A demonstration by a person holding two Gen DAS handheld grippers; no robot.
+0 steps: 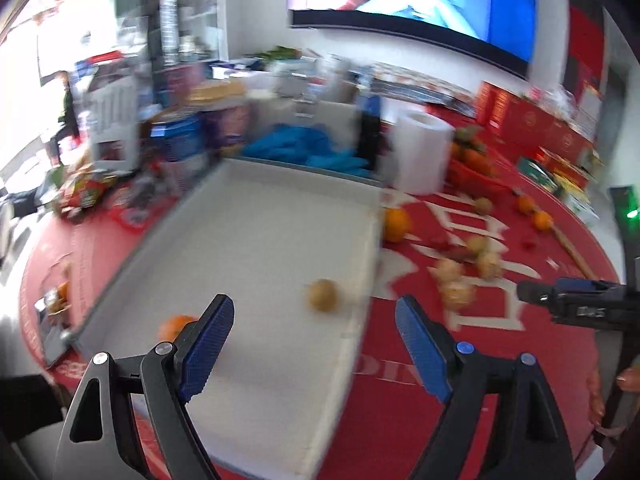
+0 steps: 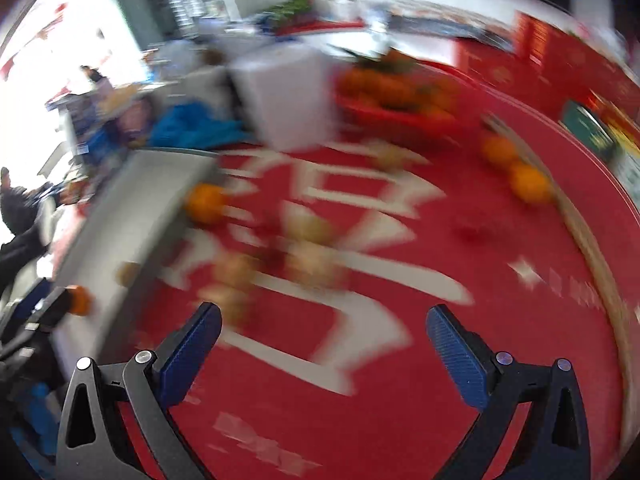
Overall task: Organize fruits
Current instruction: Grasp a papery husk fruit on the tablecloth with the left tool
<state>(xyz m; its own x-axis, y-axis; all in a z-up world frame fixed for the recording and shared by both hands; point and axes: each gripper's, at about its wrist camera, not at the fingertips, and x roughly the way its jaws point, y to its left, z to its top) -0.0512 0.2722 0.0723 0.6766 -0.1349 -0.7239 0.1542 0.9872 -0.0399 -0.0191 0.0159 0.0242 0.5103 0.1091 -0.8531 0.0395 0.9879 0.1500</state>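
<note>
A white tray (image 1: 256, 216) lies on the red tablecloth. Inside it rest a brown kiwi-like fruit (image 1: 322, 295) and an orange (image 1: 174, 326), the latter partly hidden behind my left finger. My left gripper (image 1: 314, 318) hovers open above the tray's near right part, nothing between its blue pads. Right of the tray lie an orange (image 1: 397, 224) and several pale round fruits (image 1: 456, 280). In the blurred right wrist view my right gripper (image 2: 324, 328) is wide open and empty over the cloth, just short of the pale fruits (image 2: 280, 264). The right gripper's body (image 1: 580, 306) shows at the left view's right edge.
A paper towel roll (image 1: 424, 152) and a red basket of oranges (image 1: 472, 160) stand behind the loose fruit. Two small oranges (image 1: 534, 210) lie farther right beside a wooden stick. Blue gloves (image 1: 308, 148), jars and boxes crowd the back. Red cartons line the wall.
</note>
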